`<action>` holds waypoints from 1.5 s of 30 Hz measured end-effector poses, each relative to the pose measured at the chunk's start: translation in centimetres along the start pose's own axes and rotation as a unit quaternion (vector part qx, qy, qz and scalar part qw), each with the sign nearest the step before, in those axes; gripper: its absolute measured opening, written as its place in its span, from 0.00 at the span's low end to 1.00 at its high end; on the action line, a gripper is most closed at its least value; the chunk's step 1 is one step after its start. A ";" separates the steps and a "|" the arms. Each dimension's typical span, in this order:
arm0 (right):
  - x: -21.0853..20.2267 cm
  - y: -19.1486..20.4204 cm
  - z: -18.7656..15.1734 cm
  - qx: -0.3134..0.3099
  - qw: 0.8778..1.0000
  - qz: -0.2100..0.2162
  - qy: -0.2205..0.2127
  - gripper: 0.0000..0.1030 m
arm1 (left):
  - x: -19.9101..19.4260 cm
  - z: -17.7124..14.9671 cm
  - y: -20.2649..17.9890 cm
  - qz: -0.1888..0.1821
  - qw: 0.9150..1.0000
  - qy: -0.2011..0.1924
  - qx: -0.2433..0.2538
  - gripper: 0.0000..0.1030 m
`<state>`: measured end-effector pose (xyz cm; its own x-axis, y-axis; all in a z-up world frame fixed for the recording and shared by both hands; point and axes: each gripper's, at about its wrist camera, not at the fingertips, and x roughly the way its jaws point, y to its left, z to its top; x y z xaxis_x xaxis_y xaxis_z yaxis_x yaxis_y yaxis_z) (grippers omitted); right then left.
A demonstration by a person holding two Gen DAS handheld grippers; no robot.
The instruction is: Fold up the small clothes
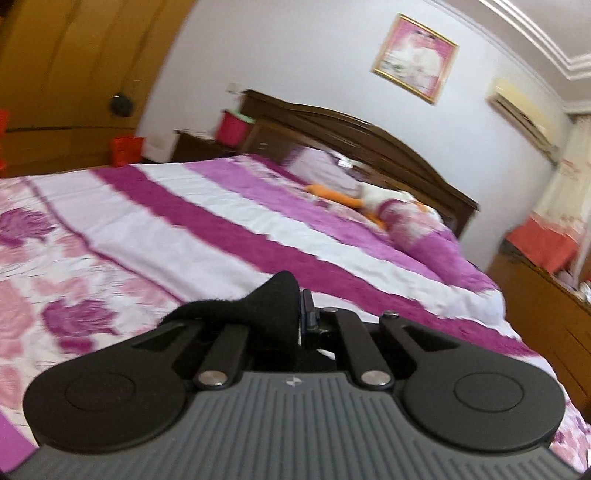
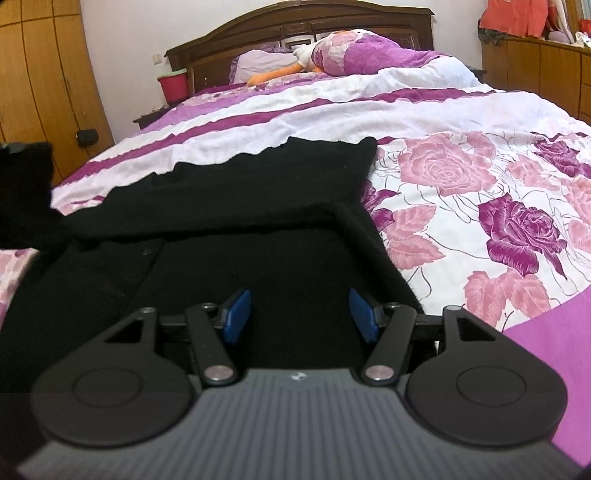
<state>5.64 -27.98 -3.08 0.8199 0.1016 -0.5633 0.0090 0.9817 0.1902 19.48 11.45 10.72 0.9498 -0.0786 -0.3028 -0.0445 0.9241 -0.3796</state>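
A black garment (image 2: 240,206) lies spread on the floral bedspread (image 2: 480,206) in the right wrist view, its far part folded over. My right gripper (image 2: 301,314) is open, its blue pads (image 2: 236,314) apart just above the garment's near part. My left gripper (image 1: 301,314) is shut on a fold of the black garment (image 1: 258,306) and holds it lifted above the bed. That lifted black cloth shows at the left edge of the right wrist view (image 2: 26,192).
The bed has a purple and white striped cover (image 1: 221,206), pillows and an orange and white plush toy (image 2: 295,66) by the dark wooden headboard (image 2: 295,22). A red bin (image 2: 173,85) stands on a nightstand. Wooden wardrobes (image 2: 44,74) stand at left, a cabinet (image 2: 535,70) at right.
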 end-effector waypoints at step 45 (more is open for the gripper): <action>-1.4 4.0 2.1 -0.036 0.998 0.041 -0.025 0.60 | -4.1 -11.4 0.7 0.060 0.975 0.191 0.098 0.60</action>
<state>5.67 -24.55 0.14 0.8439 0.1752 -0.5071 -0.0985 0.9797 0.1745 12.01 8.11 1.75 0.7551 -0.0651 -0.6524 -0.0519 0.9860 -0.1584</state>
